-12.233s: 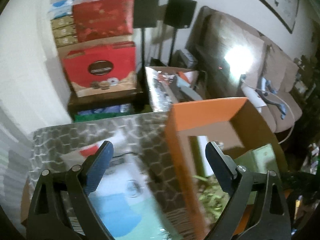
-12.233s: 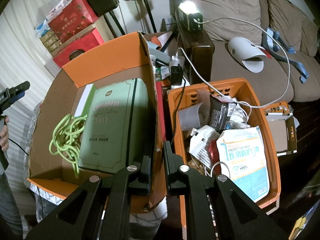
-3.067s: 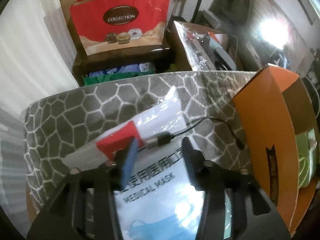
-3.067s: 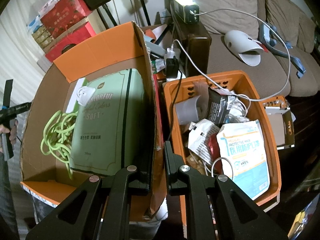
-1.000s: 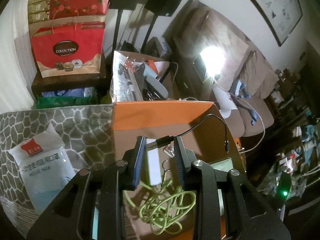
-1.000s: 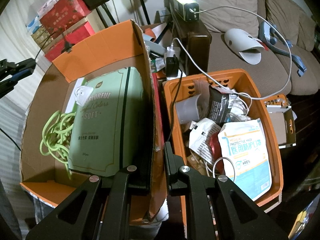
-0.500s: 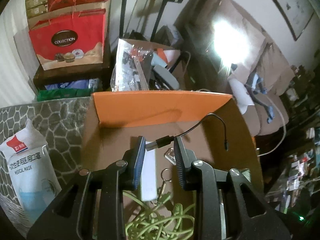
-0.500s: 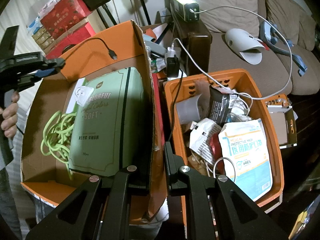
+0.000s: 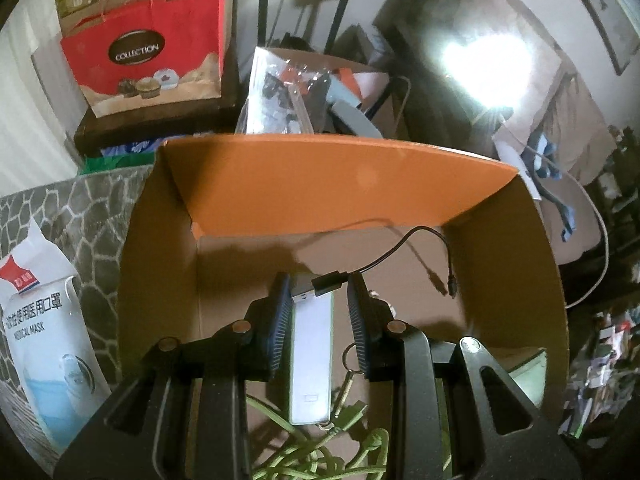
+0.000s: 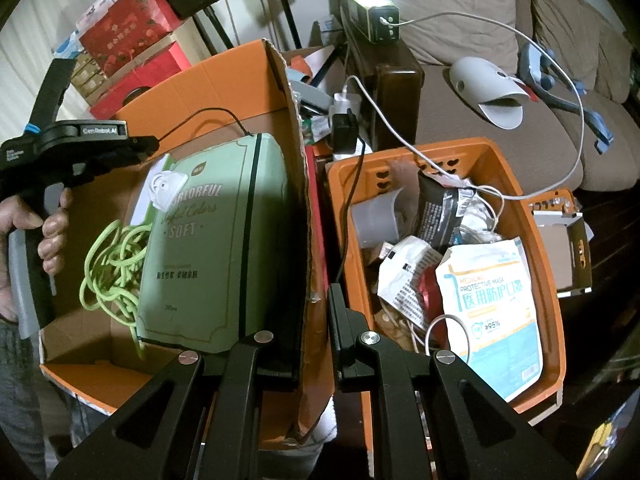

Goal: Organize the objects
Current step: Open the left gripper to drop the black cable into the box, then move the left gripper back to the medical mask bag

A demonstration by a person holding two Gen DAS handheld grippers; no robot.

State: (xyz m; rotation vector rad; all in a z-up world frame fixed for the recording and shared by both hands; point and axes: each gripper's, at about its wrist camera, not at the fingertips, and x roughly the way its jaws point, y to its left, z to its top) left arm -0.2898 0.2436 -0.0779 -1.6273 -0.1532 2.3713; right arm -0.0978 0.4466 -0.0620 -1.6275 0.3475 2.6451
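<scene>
Over the cardboard box (image 9: 360, 184), left hand-held gripper (image 9: 316, 292) pinches a USB cable (image 9: 328, 283); right hand-held gripper (image 10: 316, 340) clamps its wall.

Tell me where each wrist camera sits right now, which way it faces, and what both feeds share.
Left wrist: above the orange cardboard box, looking down into it; left gripper pinches the black USB cable's plug over a white power bank.
Right wrist: at the box's near corner, facing the sofa; right gripper clamps the box's side flap, beside an orange plastic basket. The person's hand holds the left gripper.
Shared: the box, the green cord, the black cable.
</scene>
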